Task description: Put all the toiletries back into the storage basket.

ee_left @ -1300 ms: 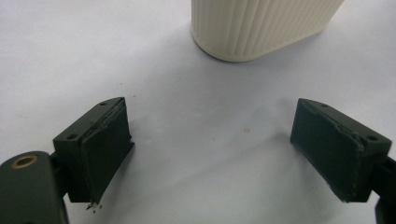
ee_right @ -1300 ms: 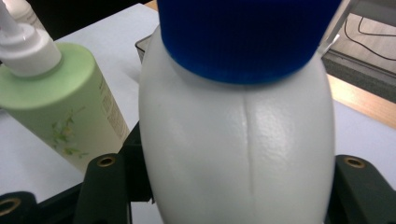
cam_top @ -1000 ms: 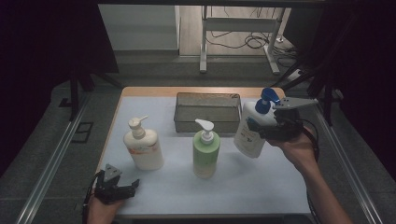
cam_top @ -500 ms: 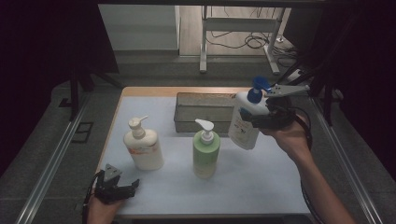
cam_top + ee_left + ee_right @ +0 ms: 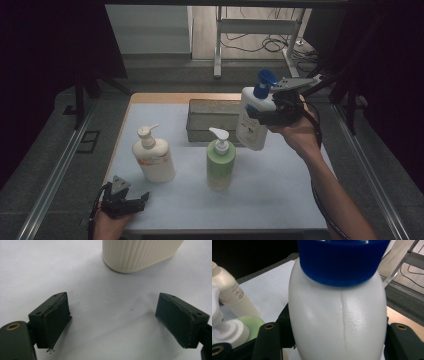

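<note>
My right claw [image 5: 265,116] pinched the white bottle with the blue cap [image 5: 254,120]. Its two jaws pressed on the bottle's sides, one on each side. I held the bottle up in the air, tipped a little, over the far right part of the tabletop [image 5: 280,185]. It hung just in front of the grey tray [image 5: 210,117] at the back, and its bottom did not touch anything.

My left claw [image 5: 131,204] sat low at the near left edge of the tabletop. Its jaws were spread wide with nothing between them. The cream pump bottle [image 5: 152,156] stood just ahead of it. The green pump bottle [image 5: 220,161] stood upright in the middle, between the cream bottle and the one I held.
</note>
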Demonstrator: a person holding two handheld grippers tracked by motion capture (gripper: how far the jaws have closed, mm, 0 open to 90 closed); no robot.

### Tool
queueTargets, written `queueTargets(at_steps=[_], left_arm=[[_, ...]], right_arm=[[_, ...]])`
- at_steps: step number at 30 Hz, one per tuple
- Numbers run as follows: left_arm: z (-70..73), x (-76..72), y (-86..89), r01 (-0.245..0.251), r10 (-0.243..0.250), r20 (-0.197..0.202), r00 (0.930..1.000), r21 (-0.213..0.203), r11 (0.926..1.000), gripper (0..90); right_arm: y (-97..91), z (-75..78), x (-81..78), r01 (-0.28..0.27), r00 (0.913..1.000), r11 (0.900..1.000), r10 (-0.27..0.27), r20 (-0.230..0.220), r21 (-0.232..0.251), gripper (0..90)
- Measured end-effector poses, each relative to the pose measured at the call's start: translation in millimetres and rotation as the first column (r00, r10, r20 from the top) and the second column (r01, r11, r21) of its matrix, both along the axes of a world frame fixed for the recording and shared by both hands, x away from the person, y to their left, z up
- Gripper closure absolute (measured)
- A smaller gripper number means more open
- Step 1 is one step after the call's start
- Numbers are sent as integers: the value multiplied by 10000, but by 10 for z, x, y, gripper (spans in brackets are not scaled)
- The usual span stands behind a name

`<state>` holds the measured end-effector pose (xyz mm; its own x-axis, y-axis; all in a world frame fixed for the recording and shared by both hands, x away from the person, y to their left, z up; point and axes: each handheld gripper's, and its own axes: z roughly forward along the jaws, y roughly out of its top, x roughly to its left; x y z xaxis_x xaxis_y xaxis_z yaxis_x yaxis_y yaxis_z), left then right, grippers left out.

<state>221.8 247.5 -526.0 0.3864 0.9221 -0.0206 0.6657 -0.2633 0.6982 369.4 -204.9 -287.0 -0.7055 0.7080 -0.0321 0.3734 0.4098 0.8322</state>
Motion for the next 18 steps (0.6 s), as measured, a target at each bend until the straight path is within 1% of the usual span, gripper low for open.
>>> queueTargets(at_steps=[8,9,18], left_arm=[[-1,0,0,4,-4,4,10000,-1,10000,117],[0,0,0,3,-3,5,10000,1,10000,117],[0,1,0,4,-4,1,10000,-7,10000,117]], right_arm=[[135,43,102,-51,10000,9999,52,75,-86,405],[171,54,132,-62,9999,10000,63,78,-78,405],[307,93,260,-33,10000,10000,33,93,-29,405]])
